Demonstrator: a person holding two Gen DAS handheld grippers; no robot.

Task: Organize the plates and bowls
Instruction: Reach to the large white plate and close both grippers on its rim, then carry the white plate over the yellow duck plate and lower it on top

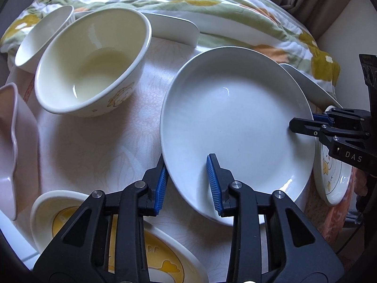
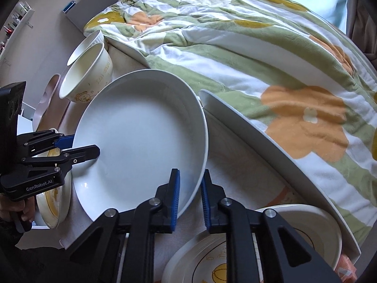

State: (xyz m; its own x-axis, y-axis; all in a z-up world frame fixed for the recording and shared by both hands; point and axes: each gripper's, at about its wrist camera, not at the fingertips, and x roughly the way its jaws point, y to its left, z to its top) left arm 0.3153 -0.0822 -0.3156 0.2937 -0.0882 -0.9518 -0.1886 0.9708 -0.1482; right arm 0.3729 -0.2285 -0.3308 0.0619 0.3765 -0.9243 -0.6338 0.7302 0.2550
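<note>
A large, deep white plate [image 1: 235, 127] lies on the pale patterned tabletop [image 1: 101, 151]. My left gripper [image 1: 188, 184] clamps its near-left rim, with one blue pad under the outer wall and the other on the inner slope. At the plate's right rim, my right gripper [image 1: 304, 123] bites from the opposite side. In the right wrist view the white plate [image 2: 141, 136] fills the centre. My right gripper [image 2: 190, 195] is shut on its rim, and my left gripper [image 2: 82, 147] holds the far-left rim.
A cream cartoon bowl [image 1: 92, 66], a white bowl [image 1: 42, 37] and a pink bowl [image 1: 9, 146] stand to the left. Yellow-patterned plates [image 1: 153, 247] [image 2: 235, 259] lie near each gripper. A floral blanket [image 2: 259, 59] rises behind white curved edges [image 2: 259, 136]. A hand [image 2: 14, 212] grips the left tool.
</note>
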